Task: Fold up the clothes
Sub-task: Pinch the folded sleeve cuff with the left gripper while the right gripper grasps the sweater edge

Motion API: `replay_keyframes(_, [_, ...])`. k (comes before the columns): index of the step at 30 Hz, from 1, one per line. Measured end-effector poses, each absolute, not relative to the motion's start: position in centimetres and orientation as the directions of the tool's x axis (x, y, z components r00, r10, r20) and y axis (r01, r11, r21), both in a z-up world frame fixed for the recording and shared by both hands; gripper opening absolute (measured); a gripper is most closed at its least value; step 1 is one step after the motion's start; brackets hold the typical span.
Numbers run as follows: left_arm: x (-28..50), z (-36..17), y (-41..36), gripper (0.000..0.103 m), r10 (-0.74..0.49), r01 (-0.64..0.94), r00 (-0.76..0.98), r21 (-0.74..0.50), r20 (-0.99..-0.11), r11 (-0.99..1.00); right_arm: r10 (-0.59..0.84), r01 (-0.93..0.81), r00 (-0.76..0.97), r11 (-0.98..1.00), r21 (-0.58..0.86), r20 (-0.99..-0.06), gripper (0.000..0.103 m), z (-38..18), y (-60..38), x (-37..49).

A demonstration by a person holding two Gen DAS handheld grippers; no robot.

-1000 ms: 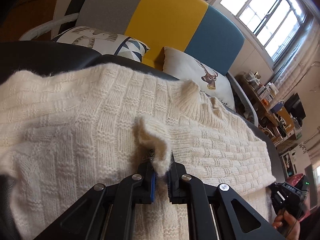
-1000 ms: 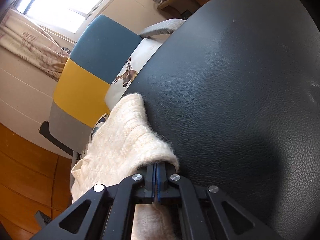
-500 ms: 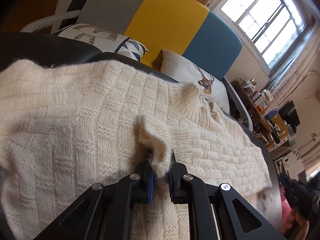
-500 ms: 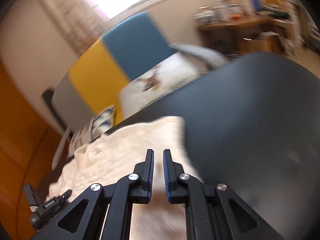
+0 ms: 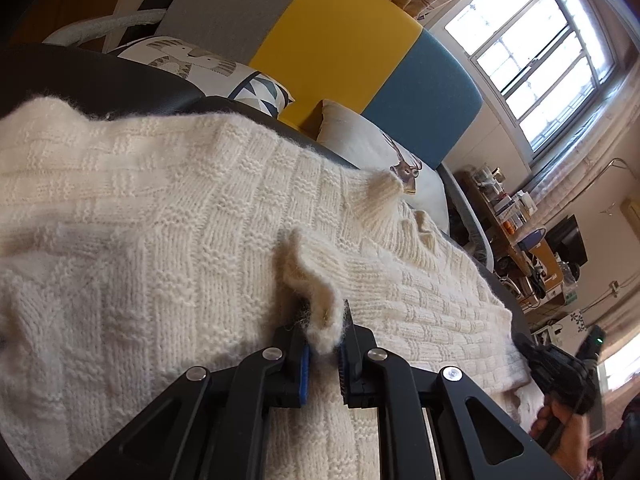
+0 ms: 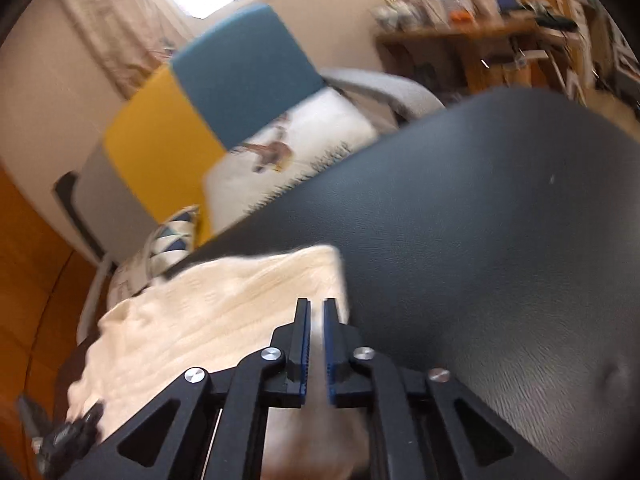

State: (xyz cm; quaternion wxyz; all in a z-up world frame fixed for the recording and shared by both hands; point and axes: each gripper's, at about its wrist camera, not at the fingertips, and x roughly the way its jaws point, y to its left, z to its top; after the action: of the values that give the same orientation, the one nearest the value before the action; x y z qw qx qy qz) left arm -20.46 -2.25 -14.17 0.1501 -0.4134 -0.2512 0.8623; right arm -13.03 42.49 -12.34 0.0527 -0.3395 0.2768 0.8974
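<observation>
Left claw: clamped on a raised tuft of sweater, wool pinched between the blue pads and standing up in a peak just ahead of the tips.

Right claw: jaws nearly together with a thin gap showing; pale wool seen through and below the gap, but frame blurred, so a true grip cannot be confirmed. Judged empty, hanging just above the sweater's near edge.

Sweater: spread flat on the dark cushion, running ahead of and to both sides of the left claw; ahead and left of the right claw, its edge just beside the tips. Collar standing up beyond the left claw's pinch.

Handling, as judged: soft, thick, fuzzy knit; light to moderate weight; limp, no stiffness, sure to sag and stretch if lifted from one point. Not slippery, not fragile, though loose fibres prone to snag on ribbed pads. Best taken at hems, shoulder seams or cuffs, two points at once, a full fold of cloth in each claw, not a thin tuft.

Farther off: pillows against the sofa back; cluttered shelf and window beyond.

Count: sweaters, one. Claws, two. Pillows, two. Cushion, one. Sofa back, one, in three colour panels.
</observation>
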Motion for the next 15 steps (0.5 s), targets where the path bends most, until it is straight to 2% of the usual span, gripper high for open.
replay_keyframes(4, [-20.5,-14.2,-2.3,0.013,0.47,-0.05,-0.613,-0.562,-0.635,-0.825,-0.138,-0.211,-0.729,-0.887,0.411,-0.671,0.009,-12.1,40.3,-10.2])
replay_keyframes(6, [-20.5,-14.2,-2.4,0.013,0.473,-0.05,-0.613,-0.566,-0.633,-0.823,-0.102,-0.253,-0.696,-0.891,0.376,-0.711,0.009,-13.4,40.5,-9.9])
replay_keyframes(9, [-20.4,-14.3,-2.6,0.013,0.476,-0.048,-0.613,-0.572,-0.63,-0.819,-0.107,-0.297,-0.692,-0.859,0.416,-0.714,0.0,-14.9,42.0,-9.6])
replay_keyframes(12, [-20.5,-14.4,-2.7,0.013,0.486,-0.045,-0.61,-0.585,-0.626,-0.81,-0.055,-0.323,-0.661,-0.879,0.351,-0.748,0.002,-13.9,40.9,-10.1])
replay_keyframes(15, [-20.6,-14.1,-2.7,0.013,0.483,-0.039,-0.601,-0.58,-0.637,-0.814,-0.075,-0.258,-0.685,-0.905,0.337,-0.725,0.009,-11.6,37.8,-10.5])
